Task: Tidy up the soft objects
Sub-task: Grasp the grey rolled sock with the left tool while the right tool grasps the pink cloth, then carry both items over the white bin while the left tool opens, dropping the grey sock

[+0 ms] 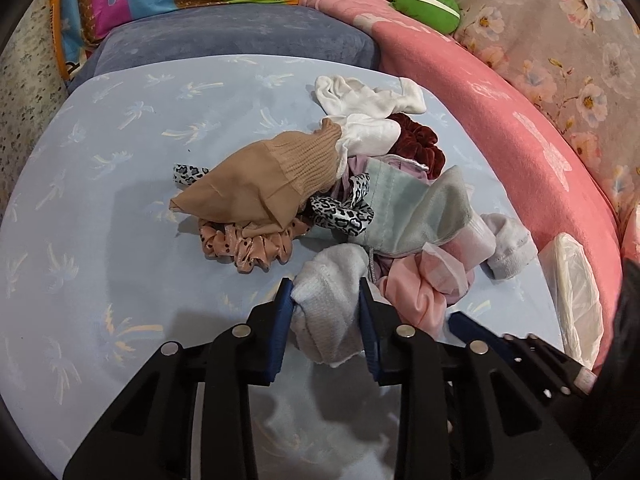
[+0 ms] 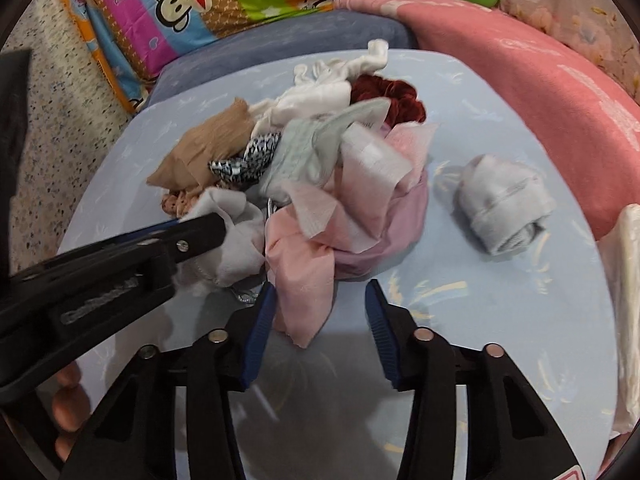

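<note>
Left gripper (image 1: 326, 304) clamps a pale grey sock (image 1: 332, 304) at the pile's (image 1: 360, 184) near edge. Right gripper (image 2: 320, 300) gapes beside pink cloth (image 2: 304, 276), seemingly brushing one finger.

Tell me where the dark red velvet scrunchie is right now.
The dark red scrunchie lies at the pile's far right edge in both views, tucked against the white socks, toward the pink blanket.

Cartoon-monkey pillow (image 2: 200, 4), pink blanket (image 1: 500, 120)
</note>
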Demonstrator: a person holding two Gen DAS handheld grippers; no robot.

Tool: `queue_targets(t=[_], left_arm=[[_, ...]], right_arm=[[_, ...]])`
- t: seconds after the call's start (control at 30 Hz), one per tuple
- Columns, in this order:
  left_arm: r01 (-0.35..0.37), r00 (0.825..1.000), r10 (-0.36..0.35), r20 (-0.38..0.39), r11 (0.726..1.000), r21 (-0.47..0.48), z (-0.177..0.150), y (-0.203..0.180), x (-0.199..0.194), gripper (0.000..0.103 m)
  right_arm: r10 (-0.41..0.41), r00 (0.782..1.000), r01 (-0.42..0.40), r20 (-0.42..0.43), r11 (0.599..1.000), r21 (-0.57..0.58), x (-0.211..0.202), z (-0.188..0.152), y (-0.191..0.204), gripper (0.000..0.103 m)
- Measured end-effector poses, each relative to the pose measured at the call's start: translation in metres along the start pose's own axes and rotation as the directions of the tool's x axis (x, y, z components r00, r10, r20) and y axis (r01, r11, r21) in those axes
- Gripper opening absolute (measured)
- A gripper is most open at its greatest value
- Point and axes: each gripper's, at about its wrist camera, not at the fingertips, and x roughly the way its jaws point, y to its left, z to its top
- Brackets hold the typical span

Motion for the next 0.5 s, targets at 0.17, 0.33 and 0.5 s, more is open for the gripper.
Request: queue_targets(t=[0.17,0.33,0.5], left_arm=[[-0.012,1.0,0.012,0.018,1.0,0.008,0.001,-0.001,-0.01,0.031],[-0.021,0.998,0.02,0.055,1.0,0.021,0.002,-0.008,-0.027,0.031],[-0.014,0.995,0.009,0.097,0.999,0.047,0.005,-0.026,-0.048,0.031]], right_arm=[[0.031,0.999,-0.03,-0.01,0.999,0.017,0.002,-0.003,0.0,0.003],[0.038,0.997,-0.039,0.069,0.999,0.015,-0.032,-0.001,-0.001,0.003],[0.042,0.986,-0.046,0.158,0.999,0.023,-0.079,0.002,-0.006,0.003]])
